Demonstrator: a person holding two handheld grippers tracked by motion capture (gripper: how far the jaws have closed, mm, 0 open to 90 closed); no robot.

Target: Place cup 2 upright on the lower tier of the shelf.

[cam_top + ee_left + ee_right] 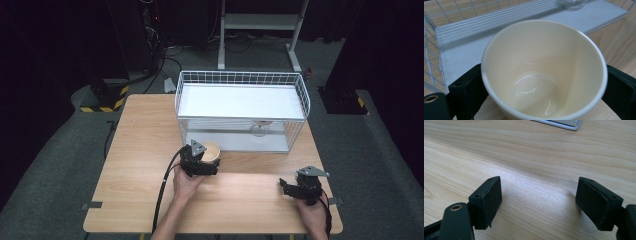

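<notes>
Cream cup (544,65) viewed from just above its rim, pinched across the body between the two black jaws of the left gripper (206,159), one jaw pressed to each flank. Empty inside, glazed and glossy, with highlights on the floor of the bowl. Located in the high view (212,149) on the wooden surface (145,150), just in front of the left front corner of the wire rack (240,79); could not be told whether resting on the wood or raised slightly off it.

Judged rigid and brittle, ceramic by its sheen: moderate in weight, unyielding under the jaws, and liable to chip against the rack wires or crack if dropped. Judged slippery as well, with smooth glaze and walls tapering toward the base, so prone to sliding downward out of a loose pinch. Best taken as shown, across the widest span just below the rim, with firm and even pressure; best kept upright and clear of the clear glass (258,129) on the rack's lower white shelf (469,60).

Right gripper (537,202) spread wide with nothing between the jaws, held low over bare wood near the right front corner, well apart from the cup.
</notes>
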